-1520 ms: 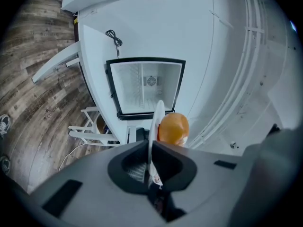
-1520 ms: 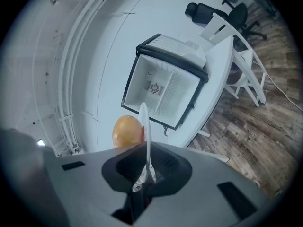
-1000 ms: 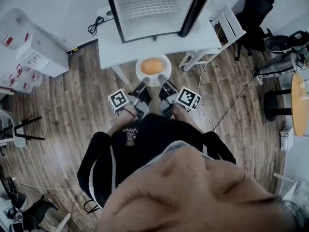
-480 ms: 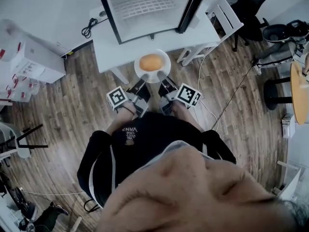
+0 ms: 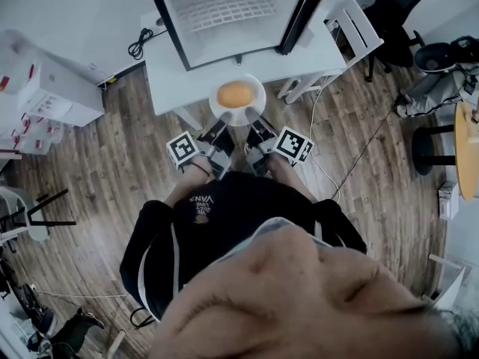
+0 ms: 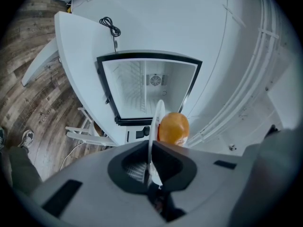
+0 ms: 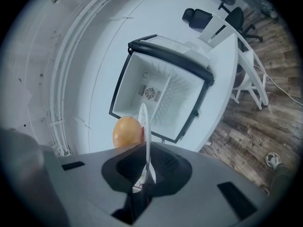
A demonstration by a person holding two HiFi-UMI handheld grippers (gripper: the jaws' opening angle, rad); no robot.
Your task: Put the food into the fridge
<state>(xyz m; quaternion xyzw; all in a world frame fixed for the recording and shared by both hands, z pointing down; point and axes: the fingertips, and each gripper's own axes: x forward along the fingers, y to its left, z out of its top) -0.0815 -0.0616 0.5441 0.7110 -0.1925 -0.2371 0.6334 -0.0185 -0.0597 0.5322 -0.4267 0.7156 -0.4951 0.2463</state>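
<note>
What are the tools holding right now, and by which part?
The left tool and right tool each clamp the near rim of the white plate, which carries orange food.

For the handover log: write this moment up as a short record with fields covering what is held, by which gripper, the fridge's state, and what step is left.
held item: white plate carrying a round orange food
left gripper: shut on the plate's near rim
right gripper: shut on the plate's near rim, beside the left
fridge: on the white table, door open, wire shelf visible
plate position: in front of the fridge opening, not inside
step left: carry the plate into the fridge
</note>
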